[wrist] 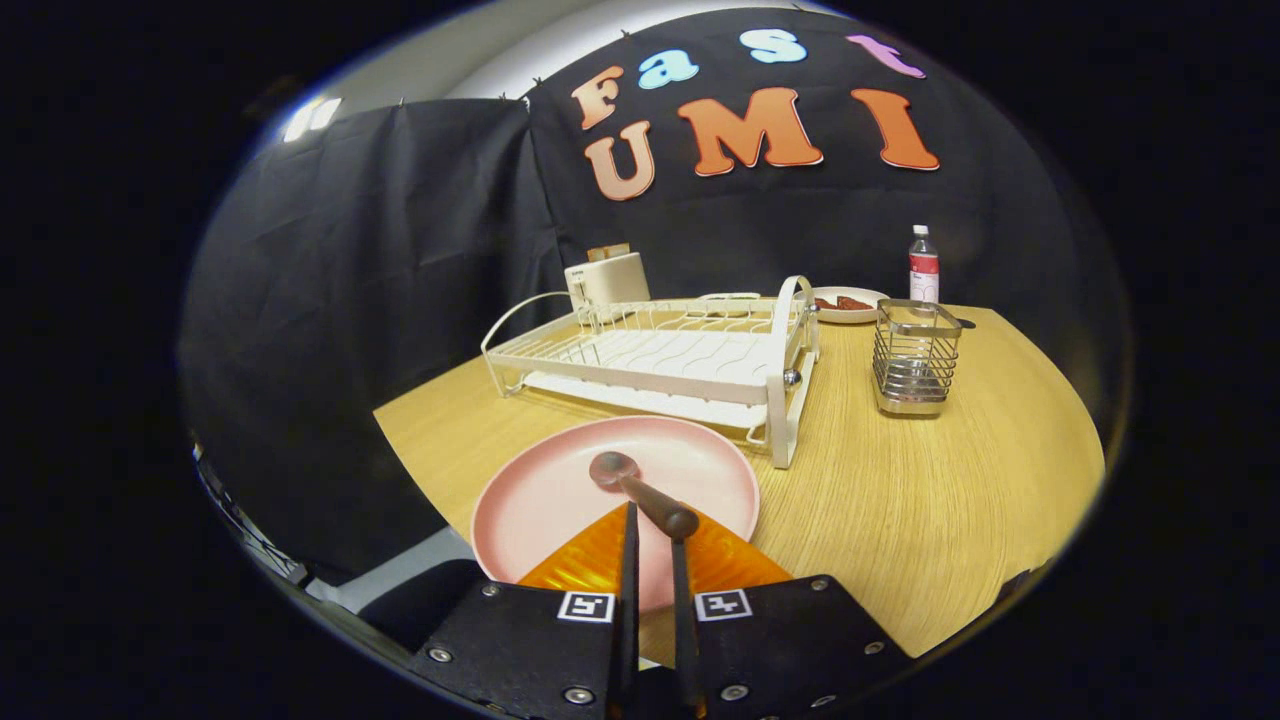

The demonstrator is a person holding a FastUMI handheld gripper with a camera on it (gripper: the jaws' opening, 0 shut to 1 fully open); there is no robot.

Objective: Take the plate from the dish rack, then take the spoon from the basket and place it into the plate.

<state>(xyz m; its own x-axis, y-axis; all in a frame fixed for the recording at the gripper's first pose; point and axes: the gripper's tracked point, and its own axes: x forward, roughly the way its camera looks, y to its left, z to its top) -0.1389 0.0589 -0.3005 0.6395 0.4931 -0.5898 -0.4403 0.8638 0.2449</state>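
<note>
Your tool is clamped on the handle end of the spoon, with both fingers nearly together on it. The spoon's bowl points forward, over the middle of the pink plate. The plate lies flat on the table, just in front of the white dish rack and close to the table's near edge.

Risks from this position:
- Whether the spoon bowl touches the plate or hangs above it cannot be read from this view. If you release with a gap, the spoon may drop, bounce or roll toward the rim.
- The grip sits far back on the handle. The free end may therefore swing or tip in the fingers if you jerk the tool.
- Pressing down on the near side of the plate could tip or slide it. The table edge is close on that side, so a shove toward you may carry it off.

Open room:
- To the right of the plate the table lies bare as far as the wire basket, which stands well apart.
- Ahead, the rack's end frame stands just beyond the plate's far rim. Avoid pushing forward.
- A toaster, a small dish and a bottle stand at the far side, clear of your path.
- Judged best exit: lower, part the fingers, then withdraw straight back and up.
</note>
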